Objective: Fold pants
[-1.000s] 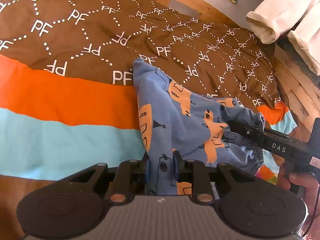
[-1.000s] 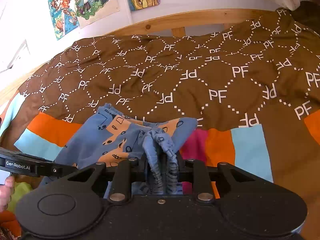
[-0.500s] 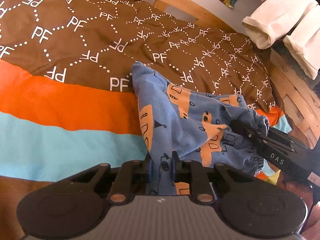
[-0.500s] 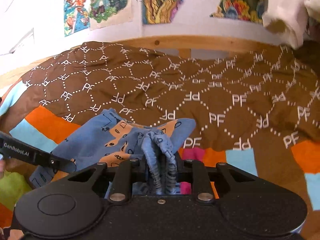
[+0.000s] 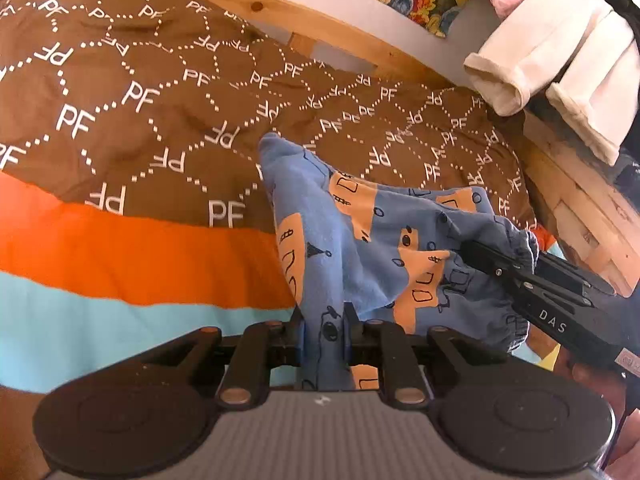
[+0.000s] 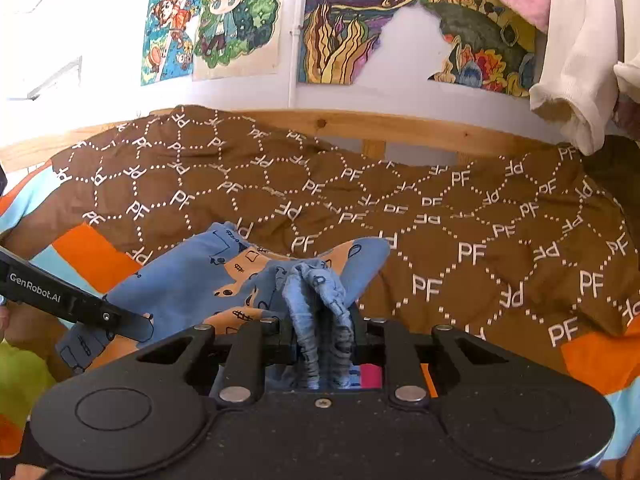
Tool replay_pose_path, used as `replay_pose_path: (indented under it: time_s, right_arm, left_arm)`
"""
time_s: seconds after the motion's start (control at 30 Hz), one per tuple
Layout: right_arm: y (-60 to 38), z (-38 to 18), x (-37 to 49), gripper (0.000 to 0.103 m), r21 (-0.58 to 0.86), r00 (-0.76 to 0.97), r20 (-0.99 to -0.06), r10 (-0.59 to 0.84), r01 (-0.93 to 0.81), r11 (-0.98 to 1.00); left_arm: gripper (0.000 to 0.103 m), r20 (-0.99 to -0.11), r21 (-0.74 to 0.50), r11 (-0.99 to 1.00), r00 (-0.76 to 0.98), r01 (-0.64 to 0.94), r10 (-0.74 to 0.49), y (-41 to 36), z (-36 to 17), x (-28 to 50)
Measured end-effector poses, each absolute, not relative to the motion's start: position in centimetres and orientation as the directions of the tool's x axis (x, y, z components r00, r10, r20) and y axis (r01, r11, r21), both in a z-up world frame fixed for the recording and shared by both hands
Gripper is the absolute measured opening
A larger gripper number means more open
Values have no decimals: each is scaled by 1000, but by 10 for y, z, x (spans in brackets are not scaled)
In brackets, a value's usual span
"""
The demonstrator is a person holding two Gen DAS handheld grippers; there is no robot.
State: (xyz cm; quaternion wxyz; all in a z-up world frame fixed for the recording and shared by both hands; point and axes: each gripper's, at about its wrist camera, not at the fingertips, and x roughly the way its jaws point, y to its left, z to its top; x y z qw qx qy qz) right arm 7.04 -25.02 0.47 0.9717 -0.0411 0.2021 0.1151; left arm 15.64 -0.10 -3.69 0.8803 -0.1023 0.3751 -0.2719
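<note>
Small blue pants [image 5: 360,240] with orange printed shapes hang lifted over a patchwork bed cover. My left gripper [image 5: 323,320] is shut on one edge of the pants, with cloth pinched between its jaws. My right gripper [image 6: 322,320] is shut on the bunched elastic waistband [image 6: 316,300]. In the left wrist view the right gripper [image 5: 472,252] reaches in from the right and bites the gathered waist. In the right wrist view the left gripper [image 6: 140,326] comes in from the left, holding the pants [image 6: 192,280] at their lower edge. The far leg ends rest on the cover.
The bed cover [image 5: 140,140] is brown with white PF lettering, then orange and light blue bands. A wooden bed rail [image 6: 400,126] runs behind it. Cream and pink clothes [image 5: 540,48] hang at the right. Drawings [image 6: 232,16] are pinned on the wall. A hand [image 5: 592,376] grips the right tool.
Both grippers kept their hold on the pants. The right gripper rose and tipped upward, so more wall and drawings show. The pants lifted slightly off the cover.
</note>
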Motion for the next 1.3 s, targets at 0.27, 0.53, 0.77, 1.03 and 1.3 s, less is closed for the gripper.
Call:
replay_pose_path:
  time_s: [0.27, 0.53, 0.77, 1.03, 1.3]
  right_arm:
    - [-249, 11, 88, 22, -41, 907, -349, 236, -266, 963]
    - [-256, 37, 135, 22, -134, 912, -301, 279, -330, 934]
    - [-271, 60, 194, 22, -127, 911, -299, 283, -332, 935]
    - [-269, 24, 243, 23, -35, 842, -460, 281, -334, 942]
    - [-274, 5, 247, 36, -5, 833, -494, 250, -290, 957]
  left_arm:
    - [19, -596, -352, 857, 616, 376, -515, 0, -27, 173]
    - [19, -525, -382, 855, 679, 350, -513, -12, -6, 221]
    - [19, -507, -386, 866, 711, 319, -488, -26, -4, 260]
    - [19, -623, -395, 889, 644, 231, -444, -24, -43, 292]
    - [31, -637, -404, 891, 636, 208, -437, -11, -50, 296]
